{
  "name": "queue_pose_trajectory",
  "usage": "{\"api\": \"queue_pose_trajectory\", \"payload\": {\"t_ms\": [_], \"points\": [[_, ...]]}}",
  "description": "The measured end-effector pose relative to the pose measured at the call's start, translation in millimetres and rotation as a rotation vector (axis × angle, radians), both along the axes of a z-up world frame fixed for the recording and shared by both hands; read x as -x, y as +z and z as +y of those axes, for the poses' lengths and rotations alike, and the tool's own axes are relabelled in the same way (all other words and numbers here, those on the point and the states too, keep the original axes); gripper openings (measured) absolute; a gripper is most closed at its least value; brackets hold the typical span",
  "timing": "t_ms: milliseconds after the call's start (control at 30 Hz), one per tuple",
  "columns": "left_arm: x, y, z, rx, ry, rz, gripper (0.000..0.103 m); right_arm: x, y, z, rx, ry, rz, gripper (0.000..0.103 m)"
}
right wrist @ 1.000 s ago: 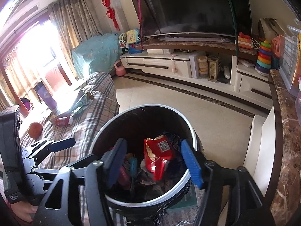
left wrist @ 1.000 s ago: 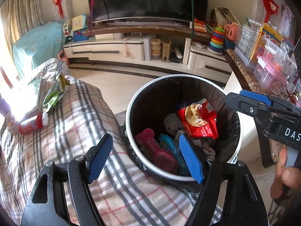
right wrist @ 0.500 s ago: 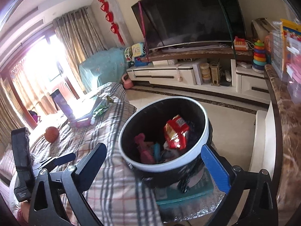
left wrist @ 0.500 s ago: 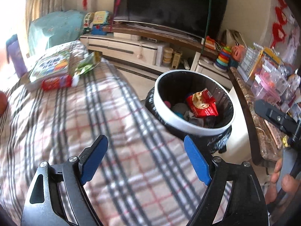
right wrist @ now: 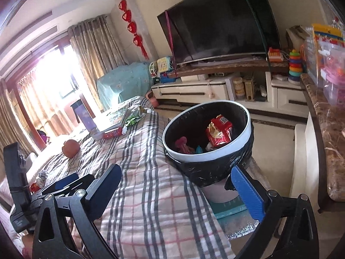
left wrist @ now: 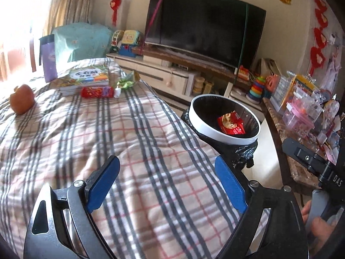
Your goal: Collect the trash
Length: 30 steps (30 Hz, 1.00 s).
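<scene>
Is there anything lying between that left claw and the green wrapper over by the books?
Nothing visible. Between the left gripper, its jaws opening and empty, and the green wrapper lies only bare plaid blanket. The red packet sits just left of that line, beside the books.

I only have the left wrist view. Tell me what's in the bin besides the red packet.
Observer: The right wrist view shows a pink item and a teal item in the bin, left of the red packet.
Operator: Check the bed for trash outside my frame.
Observer: What looks like a crumpled silvery wrapper lies near the left edge of the plaid bedcover.
Operator: Report what the bin stands on.
Observer: Its pink base appears to stand on a teal mat.
</scene>
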<state>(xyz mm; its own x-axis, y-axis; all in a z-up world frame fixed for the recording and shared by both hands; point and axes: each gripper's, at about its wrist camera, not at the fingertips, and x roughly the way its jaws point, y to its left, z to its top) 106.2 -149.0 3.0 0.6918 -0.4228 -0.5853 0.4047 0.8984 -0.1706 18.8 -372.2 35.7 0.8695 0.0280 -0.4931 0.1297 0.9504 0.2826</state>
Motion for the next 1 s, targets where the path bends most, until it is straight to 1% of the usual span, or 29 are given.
{"api": "queue_pose_trajectory", "payload": {"t_ms": [133,167,233,267,333,400,467,567,700,867,1000], "points": [[16,8,10,0.012,0.015,-0.058,0.096,12,18,11,0.053,-0.02,-0.051,0.102],[20,12,12,0.015,0.022,-0.081,0.098,17,23,14,0.076,-0.03,-0.074,0.102],[32,20,18,0.025,0.041,-0.146,0.103,29,35,23,0.142,-0.055,-0.149,0.103],[35,23,19,0.025,0.051,-0.174,0.103,35,38,28,0.179,-0.066,-0.182,0.103],[43,26,20,0.008,0.073,-0.23,0.103,39,39,36,0.234,-0.088,-0.208,0.103],[48,24,21,-0.02,0.098,-0.263,0.103,39,35,41,0.275,-0.103,-0.208,0.103],[50,21,23,-0.025,0.111,-0.269,0.103,38,28,43,0.293,-0.112,-0.2,0.103],[49,14,28,-0.031,0.132,-0.259,0.103,32,14,44,0.291,-0.116,-0.178,0.103],[48,5,33,-0.037,0.157,-0.255,0.103,32,3,45,0.292,-0.114,-0.167,0.103],[47,-3,38,-0.043,0.188,-0.246,0.103,32,-3,46,0.303,-0.122,-0.165,0.103],[51,-3,39,-0.053,0.201,-0.263,0.103,33,-5,47,0.306,-0.123,-0.167,0.103]]}}
